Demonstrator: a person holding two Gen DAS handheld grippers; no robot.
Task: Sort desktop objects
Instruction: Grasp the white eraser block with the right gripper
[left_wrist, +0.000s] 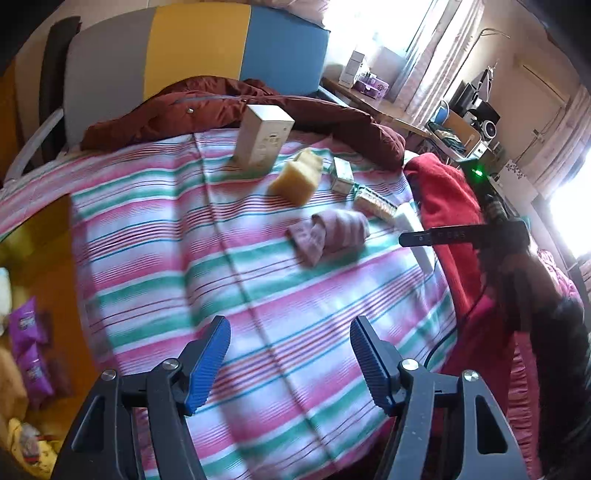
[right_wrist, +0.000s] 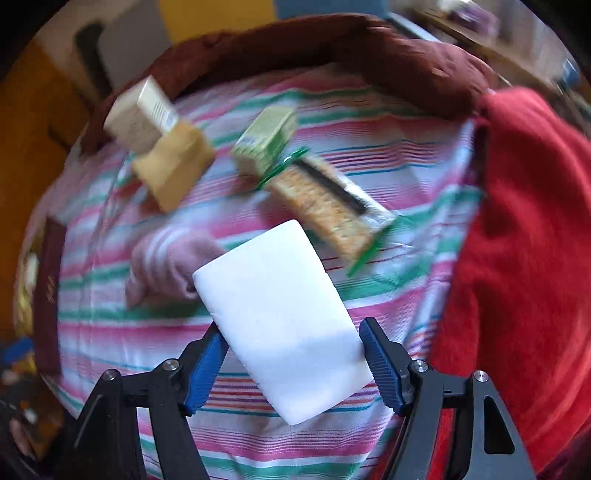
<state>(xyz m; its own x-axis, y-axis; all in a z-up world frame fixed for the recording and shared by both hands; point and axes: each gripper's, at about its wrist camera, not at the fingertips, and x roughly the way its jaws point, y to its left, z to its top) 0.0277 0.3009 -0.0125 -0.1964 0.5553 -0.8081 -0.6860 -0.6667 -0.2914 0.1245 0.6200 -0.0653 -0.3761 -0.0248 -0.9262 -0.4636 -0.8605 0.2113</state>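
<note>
Item in hand: white block (right_wrist: 282, 321), a flat rounded-corner slab, lying between the fingers of the right gripper (right_wrist: 291, 363). The left finger pad (right_wrist: 207, 363) meets its left edge; the right pad sits at its lower right corner, though whether it presses there is hard to tell. The slab lies skewed across the grip, its long edges not parallel to the pads. Judgement: the grasp is likely only just taken; squaring the pads to the two long edges and closing evenly before lifting would keep the slab from pivoting out.

Left gripper (left_wrist: 290, 363): fingers spread apart, nothing between them, hovering over bare striped bedspread (left_wrist: 177, 236).

Other loose items on the bedspread:
- white carton (left_wrist: 264, 136), upright, far centre.
- yellow sponge block (left_wrist: 297, 177), just near-right of the carton.
- small green box (right_wrist: 267, 138), right of the sponge.
- cracker packet (right_wrist: 328, 210), clear wrap with green ends, touching the green box.
- pink striped sock (left_wrist: 328, 236), rolled, nearest of the group, just left of the white block.

Containers: none can be made out on the bed. At the far left, off the bed, purple packets (left_wrist: 27, 347) lie among other things, but whether they sit in a bin cannot be told.

Bordering: dark red quilt (left_wrist: 229, 107) far; red cloth (right_wrist: 517, 240) right.
</note>
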